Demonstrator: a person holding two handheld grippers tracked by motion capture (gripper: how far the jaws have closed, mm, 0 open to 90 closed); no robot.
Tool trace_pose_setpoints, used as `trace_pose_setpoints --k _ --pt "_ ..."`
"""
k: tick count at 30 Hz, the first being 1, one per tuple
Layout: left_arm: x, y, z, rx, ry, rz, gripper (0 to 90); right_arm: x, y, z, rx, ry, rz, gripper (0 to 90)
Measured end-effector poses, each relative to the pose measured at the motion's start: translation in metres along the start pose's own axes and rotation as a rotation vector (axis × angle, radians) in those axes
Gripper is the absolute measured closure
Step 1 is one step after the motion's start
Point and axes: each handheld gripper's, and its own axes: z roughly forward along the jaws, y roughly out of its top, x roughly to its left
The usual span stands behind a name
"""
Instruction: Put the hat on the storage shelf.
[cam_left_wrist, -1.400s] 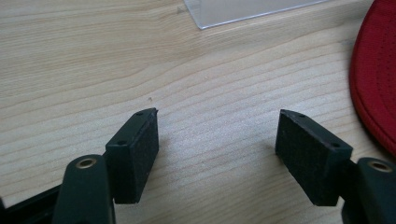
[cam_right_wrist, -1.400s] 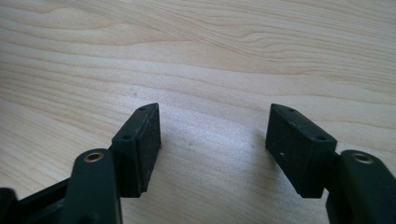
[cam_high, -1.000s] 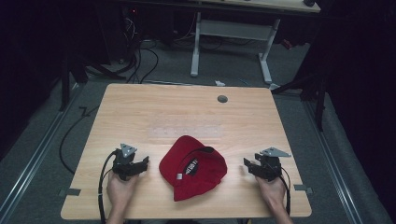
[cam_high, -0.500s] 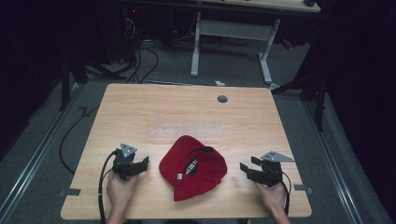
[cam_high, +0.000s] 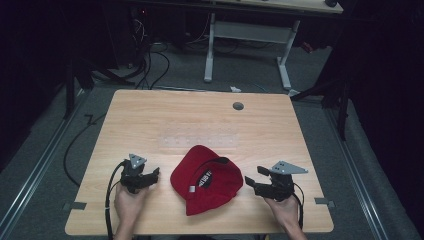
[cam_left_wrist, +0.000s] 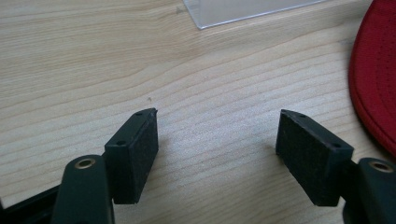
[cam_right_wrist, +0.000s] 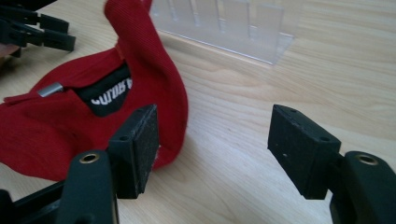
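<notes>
A red cap (cam_high: 207, 180) lies upside down near the table's front edge, its black inner label facing up. My left gripper (cam_high: 153, 175) rests to the cap's left, open, pointing at it with a gap between them. In the left gripper view the jaws (cam_left_wrist: 217, 135) stand apart over bare wood, with the cap's rim (cam_left_wrist: 376, 74) at the right. My right gripper (cam_high: 252, 180) is at the cap's right side. Its jaws (cam_right_wrist: 212, 135) have just been opening and stand wide. The cap's raised edge (cam_right_wrist: 154, 70) rises just past the left finger (cam_right_wrist: 140, 144), and no pad presses it.
A clear plastic rack (cam_high: 200, 141) lies flat on the wooden table (cam_high: 150, 115) just behind the cap, and it is close ahead in the right gripper view (cam_right_wrist: 229, 28). A round cable hole (cam_high: 238, 106) sits at the back. Cables trail over the table's front edge.
The right gripper has shifted left toward the cap and risen slightly, and its jaws have spread wider. The left gripper and the cap have stayed put.
</notes>
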Motion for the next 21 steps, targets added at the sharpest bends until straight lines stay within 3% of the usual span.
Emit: trace_pose_setpoints --k 9,21 --pt "0.0 0.0 0.0 -0.001 0.0 -0.001 30.0 0.011 0.01 0.016 0.016 0.052 -0.033 33.0" --pt "0.0 0.0 0.0 0.0 -0.001 -0.001 29.7 0.023 0.03 0.036 0.038 0.061 -0.072 34.9"
